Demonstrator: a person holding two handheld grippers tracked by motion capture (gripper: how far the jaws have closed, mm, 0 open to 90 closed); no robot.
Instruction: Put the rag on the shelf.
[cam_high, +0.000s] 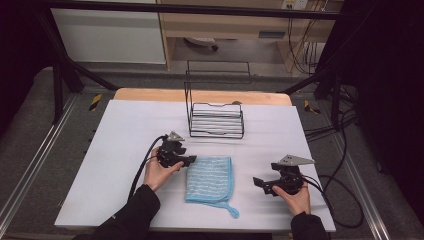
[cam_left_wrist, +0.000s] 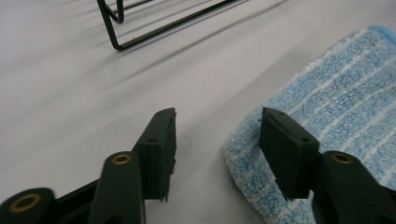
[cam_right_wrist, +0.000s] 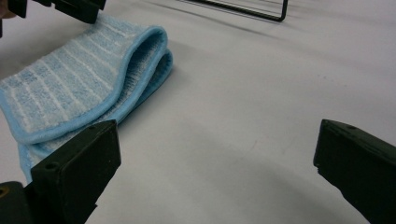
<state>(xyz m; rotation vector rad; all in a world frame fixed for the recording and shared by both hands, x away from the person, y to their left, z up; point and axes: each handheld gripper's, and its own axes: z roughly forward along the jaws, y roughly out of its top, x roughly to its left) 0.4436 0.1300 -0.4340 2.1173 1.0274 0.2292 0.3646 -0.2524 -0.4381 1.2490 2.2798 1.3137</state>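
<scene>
Blue terry, folded once: your cloth (cam_high: 211, 179) lies on the white table (cam_high: 115, 150) between your grippers, a loop trailing from its near corner. Your right gripper view shows the doubled fold and piped edge (cam_right_wrist: 140, 70); your left gripper view shows its corner (cam_left_wrist: 243, 154) between half-parted jaws, one jaw over the pile, neither pinching it yet. Your left gripper (cam_high: 186, 161) reaches in level at that corner. Your right gripper (cam_high: 262, 184) rests well apart, jaws wide, holding nothing. Behind stands a wire rack (cam_high: 216, 120).
</scene>
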